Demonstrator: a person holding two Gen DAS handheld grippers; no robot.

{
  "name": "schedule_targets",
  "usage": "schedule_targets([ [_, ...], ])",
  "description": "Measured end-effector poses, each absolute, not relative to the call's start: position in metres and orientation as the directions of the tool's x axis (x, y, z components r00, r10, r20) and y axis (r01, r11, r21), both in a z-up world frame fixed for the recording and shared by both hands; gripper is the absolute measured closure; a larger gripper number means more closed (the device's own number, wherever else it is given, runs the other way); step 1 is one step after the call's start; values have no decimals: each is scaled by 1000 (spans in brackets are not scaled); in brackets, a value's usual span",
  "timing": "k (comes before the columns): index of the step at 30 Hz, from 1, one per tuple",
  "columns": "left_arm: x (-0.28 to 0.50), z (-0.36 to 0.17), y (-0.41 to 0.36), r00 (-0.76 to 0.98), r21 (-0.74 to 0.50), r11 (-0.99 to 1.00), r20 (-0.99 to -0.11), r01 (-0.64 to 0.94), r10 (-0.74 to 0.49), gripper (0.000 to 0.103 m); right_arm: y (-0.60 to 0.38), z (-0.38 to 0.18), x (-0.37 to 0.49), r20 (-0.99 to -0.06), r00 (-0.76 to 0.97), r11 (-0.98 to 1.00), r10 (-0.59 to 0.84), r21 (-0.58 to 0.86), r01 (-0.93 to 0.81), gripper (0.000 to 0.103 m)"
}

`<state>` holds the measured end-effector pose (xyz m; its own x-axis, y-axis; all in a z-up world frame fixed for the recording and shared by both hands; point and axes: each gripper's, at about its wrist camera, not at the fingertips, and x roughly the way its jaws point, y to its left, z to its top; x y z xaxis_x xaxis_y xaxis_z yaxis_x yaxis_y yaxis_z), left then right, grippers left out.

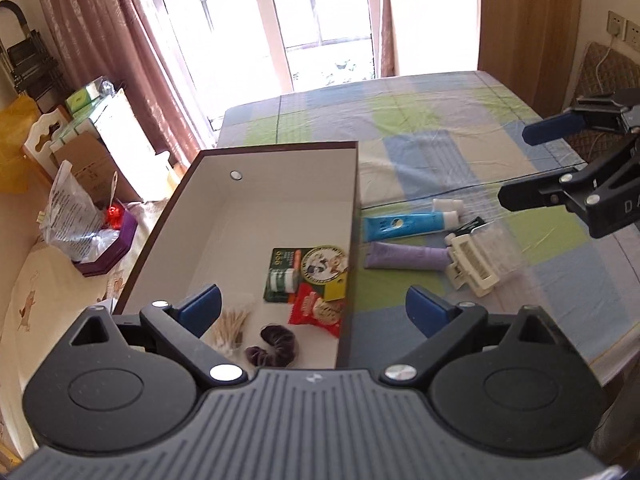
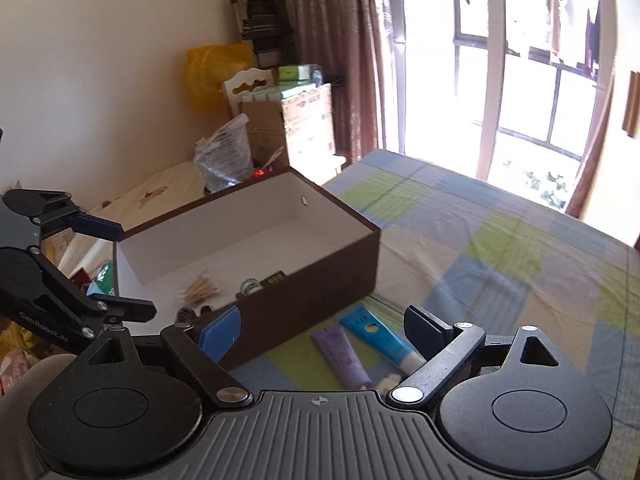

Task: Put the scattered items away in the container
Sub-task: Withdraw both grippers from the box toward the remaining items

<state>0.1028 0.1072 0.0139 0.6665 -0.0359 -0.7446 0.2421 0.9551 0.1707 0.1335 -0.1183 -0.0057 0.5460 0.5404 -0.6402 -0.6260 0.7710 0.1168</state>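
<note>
Box [image 1: 280, 216] dominates the left wrist view: a scrunchie [image 1: 274, 346], cotton swabs [image 1: 232, 326] and snack packets [image 1: 316, 310] are already seen lying inside it, the left gripper [image 1: 314, 306] is held spread and empty over its near end, and the right gripper [image 1: 516, 164] is seen spread and empty, poised beyond the blue tube [image 1: 408, 224], purple tube [image 1: 408, 258] and white hair clip [image 1: 474, 266] lying just outside the box's right wall. From the right wrist view, the right gripper [image 2: 322, 334] is confirmed spread with nothing pinched, the purple tube [image 2: 344, 356] and blue tube [image 2: 380, 338] are framed between its fingers close against the box [image 2: 320, 280], so a pick of one tube is judged to be in hand, calling for a descent, a closing, then a lift over the wall.
</note>
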Motion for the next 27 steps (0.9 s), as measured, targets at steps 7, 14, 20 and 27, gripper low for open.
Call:
schedule_targets([
  [7, 104, 2, 67, 665, 147, 940, -740, 308, -102, 11, -175, -31, 123, -706, 556, 868, 438, 172, -465, 9],
  [14, 108, -22, 33, 620, 58, 936, -763, 346, -182, 15, -225, -60, 110, -754, 542, 925, 370, 250, -285, 9],
  [20, 123, -61, 8, 564, -7, 940, -799, 340, -210, 21, -248, -83, 108, -797, 514, 948, 317, 260, -182, 9],
  [27, 152, -106, -6, 521, -89, 960, -824, 265, -221, 46, -259, -109, 116, -806, 509, 950, 303, 296, -97, 9],
])
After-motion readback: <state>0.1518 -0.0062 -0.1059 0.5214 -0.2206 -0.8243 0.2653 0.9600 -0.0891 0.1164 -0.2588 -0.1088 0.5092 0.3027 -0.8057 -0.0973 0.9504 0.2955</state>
